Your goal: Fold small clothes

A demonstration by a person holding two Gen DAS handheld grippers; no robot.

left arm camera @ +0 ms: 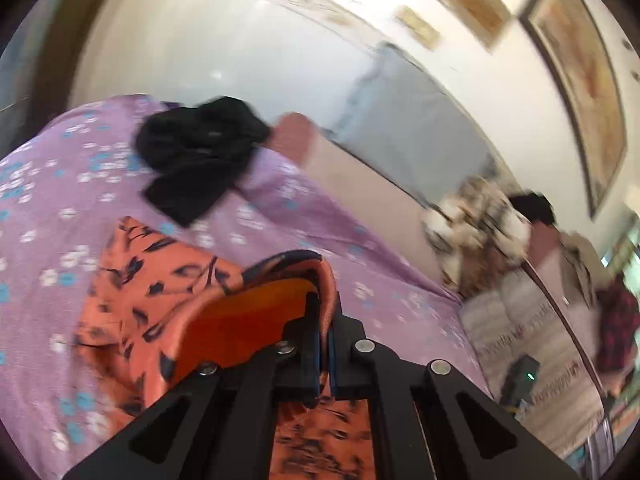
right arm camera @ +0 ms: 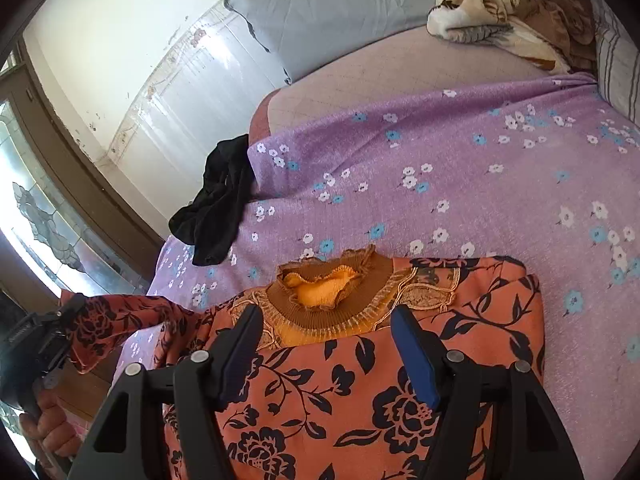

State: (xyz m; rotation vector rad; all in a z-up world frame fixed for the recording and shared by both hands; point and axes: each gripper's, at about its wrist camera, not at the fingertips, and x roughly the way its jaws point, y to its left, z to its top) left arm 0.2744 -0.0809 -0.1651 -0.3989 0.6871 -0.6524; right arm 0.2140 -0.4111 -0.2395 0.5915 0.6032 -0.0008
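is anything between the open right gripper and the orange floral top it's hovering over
Nothing visible. The right gripper is open directly over the orange floral top, no object between them. The black garment lies off to the side on the purple sheet. The left gripper is shut on the sleeve.

Place: a home bedroom | Evidence: bed point(right arm camera: 304, 104) spread with a purple floral sheet point(right arm camera: 460, 184), grey pillow point(right arm camera: 332, 12) against the wall, rumpled patterned blanket point(right arm camera: 496, 12) | Also: framed pictures point(left arm camera: 580, 92) hung on white wall, patterned-glass window point(right arm camera: 44, 216)
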